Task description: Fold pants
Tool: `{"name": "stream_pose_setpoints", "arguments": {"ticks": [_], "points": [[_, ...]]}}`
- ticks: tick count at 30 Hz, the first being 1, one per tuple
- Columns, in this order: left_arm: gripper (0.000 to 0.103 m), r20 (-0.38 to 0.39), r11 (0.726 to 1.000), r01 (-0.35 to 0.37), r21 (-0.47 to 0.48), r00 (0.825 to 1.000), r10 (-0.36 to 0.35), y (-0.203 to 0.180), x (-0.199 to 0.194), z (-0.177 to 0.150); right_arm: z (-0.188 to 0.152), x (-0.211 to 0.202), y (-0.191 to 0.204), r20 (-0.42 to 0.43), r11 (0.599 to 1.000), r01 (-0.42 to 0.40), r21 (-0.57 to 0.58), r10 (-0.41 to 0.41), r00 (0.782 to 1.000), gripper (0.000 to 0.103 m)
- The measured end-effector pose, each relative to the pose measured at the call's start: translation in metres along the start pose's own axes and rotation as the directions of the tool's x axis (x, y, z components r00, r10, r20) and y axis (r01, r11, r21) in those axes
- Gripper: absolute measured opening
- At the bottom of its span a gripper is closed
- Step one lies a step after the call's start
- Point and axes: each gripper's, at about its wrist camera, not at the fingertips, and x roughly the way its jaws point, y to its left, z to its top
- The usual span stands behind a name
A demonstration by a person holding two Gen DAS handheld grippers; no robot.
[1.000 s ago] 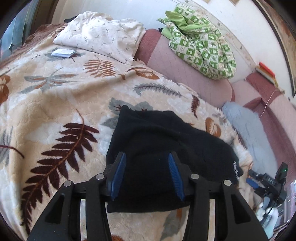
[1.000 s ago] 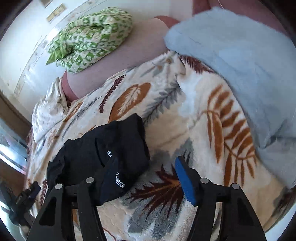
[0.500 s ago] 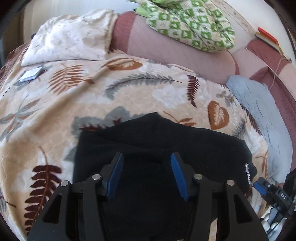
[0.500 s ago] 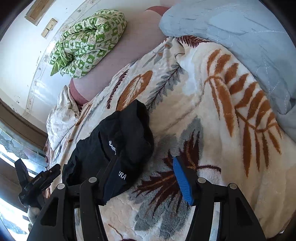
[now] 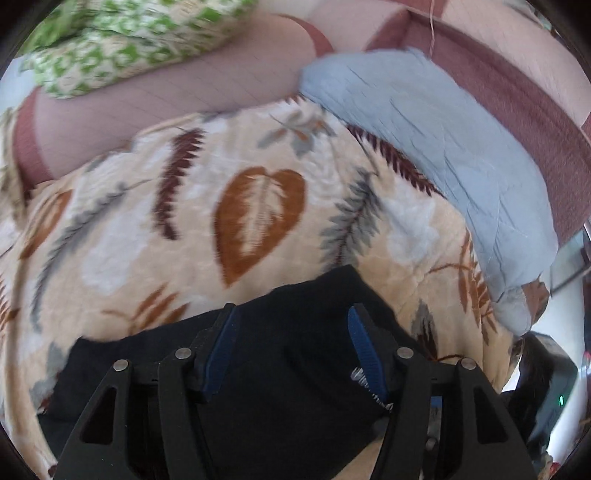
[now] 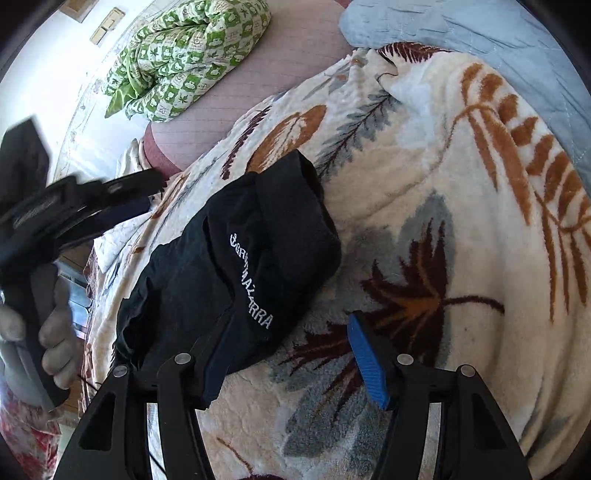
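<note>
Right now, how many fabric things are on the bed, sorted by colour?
Black: 1, the pants
Green and white: 1, the quilt
Light blue: 1, the cover
Leaf print: 1, the blanket
Total: 4

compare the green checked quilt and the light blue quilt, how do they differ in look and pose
The green checked quilt is patterned in green and white; the light blue quilt is plain. The green one is bunched into a rolled heap on the pink bedding; the blue one lies spread flatter along the edge of the leaf-print blanket. Neither touches the black pants, and neither open gripper holds them.
</note>
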Motion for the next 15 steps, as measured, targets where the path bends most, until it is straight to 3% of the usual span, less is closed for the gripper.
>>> {"name": "stream_pose_setpoints", "arguments": {"ticks": [5, 9, 13, 14, 15], "points": [[0.060, -0.062, 0.999, 0.031, -0.012, 0.998, -0.032, -0.020, 0.050, 0.023, 0.010, 0.009, -0.003, 0.017, 1.000, -0.024, 0.007, 0.024, 1.000, 0.066], [0.060, -0.113, 0.999, 0.040, -0.014, 0.993, -0.042, -0.029, 0.077, 0.030, 0.018, 0.014, -0.016, 0.030, 0.992, -0.095, 0.077, 0.093, 0.995, 0.066], [0.058, -0.153, 0.998, -0.004, 0.056, 0.988, 0.013, -0.041, 0.090, 0.026, 0.020, 0.015, -0.020, 0.044, 0.988, -0.118, 0.098, 0.114, 0.993, 0.064], [0.040, -0.155, 0.996, -0.026, 0.081, 0.987, 0.038, -0.044, 0.091, 0.024, 0.019, 0.015, -0.018, 0.044, 0.989, -0.114, 0.089, 0.111, 0.993, 0.064], [0.030, -0.149, 0.992, -0.055, 0.111, 0.986, 0.071, -0.047, 0.090, 0.021, 0.019, 0.015, -0.016, 0.043, 0.991, -0.113, 0.077, 0.110, 0.993, 0.058]]}}
